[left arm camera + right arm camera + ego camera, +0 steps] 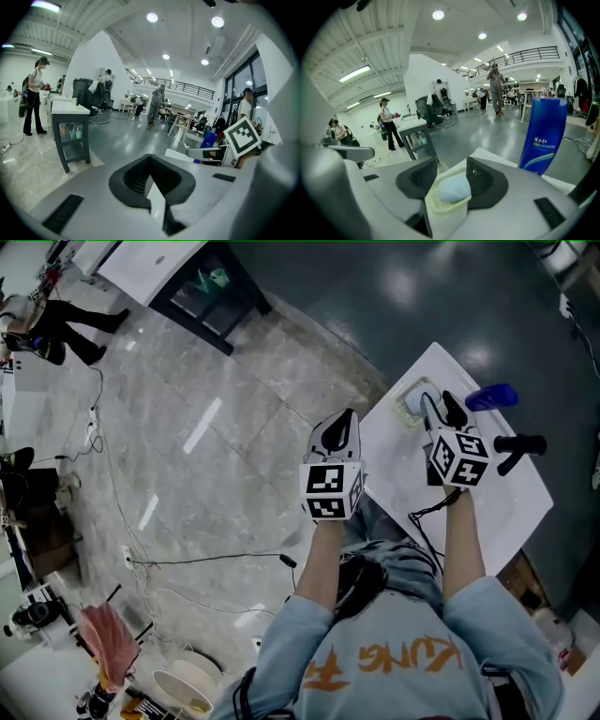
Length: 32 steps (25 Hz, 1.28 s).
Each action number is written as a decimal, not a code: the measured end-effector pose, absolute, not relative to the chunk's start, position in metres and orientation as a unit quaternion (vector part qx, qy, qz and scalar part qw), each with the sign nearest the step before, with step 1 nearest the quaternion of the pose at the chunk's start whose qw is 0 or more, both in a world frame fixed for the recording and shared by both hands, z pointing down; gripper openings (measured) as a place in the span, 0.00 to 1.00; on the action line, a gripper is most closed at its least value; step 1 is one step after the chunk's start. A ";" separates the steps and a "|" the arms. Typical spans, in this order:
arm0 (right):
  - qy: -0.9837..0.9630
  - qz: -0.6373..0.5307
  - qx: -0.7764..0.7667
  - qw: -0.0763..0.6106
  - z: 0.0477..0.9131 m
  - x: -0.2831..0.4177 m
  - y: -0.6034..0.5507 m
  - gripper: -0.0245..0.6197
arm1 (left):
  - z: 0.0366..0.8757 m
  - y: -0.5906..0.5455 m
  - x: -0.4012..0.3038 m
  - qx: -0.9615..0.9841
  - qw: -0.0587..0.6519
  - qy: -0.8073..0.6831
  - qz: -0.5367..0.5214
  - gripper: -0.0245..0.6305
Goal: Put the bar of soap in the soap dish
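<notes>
Soap (454, 187) sits in the dish (433, 207) on the table (497, 507), between your right gripper's (452, 165) spread jaws, pads clear of it. Left gripper (150, 157) is clenched and empty. Back straight out; don't clip the dish rim or the blue bottle (543, 136).
</notes>
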State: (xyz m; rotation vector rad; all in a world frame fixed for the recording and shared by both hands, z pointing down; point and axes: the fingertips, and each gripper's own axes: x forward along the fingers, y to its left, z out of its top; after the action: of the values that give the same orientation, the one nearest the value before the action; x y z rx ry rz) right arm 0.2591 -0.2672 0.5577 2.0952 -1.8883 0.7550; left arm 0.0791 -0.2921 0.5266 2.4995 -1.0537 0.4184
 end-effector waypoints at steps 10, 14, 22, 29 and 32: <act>-0.712 0.130 0.689 -0.029 0.421 0.200 -0.276 0.11 | 0.456 -0.301 0.037 0.889 0.143 -0.426 0.081 0.07; -0.735 0.087 0.670 -0.056 0.379 0.167 -0.268 0.09 | 0.418 -0.292 0.008 0.888 0.105 -0.445 0.052 0.07; -0.761 0.032 0.646 -0.045 0.323 0.113 -0.272 0.08 | 0.345 -0.292 -0.040 0.882 0.043 -0.469 0.004 0.07; -0.760 0.020 0.649 -0.023 0.318 0.100 -0.275 0.08 | 0.334 -0.291 -0.044 0.886 0.034 -0.463 -0.007 0.07; -0.758 0.019 0.652 -0.013 0.321 0.102 -0.277 0.08 | 0.338 -0.294 -0.044 0.886 0.039 -0.462 -0.008 0.07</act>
State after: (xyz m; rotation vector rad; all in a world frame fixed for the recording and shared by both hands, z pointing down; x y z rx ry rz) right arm 0.1016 -0.2773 0.3206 2.0659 -2.4008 0.0587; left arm -0.0438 -0.2936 0.3378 2.7167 -1.4174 -0.0256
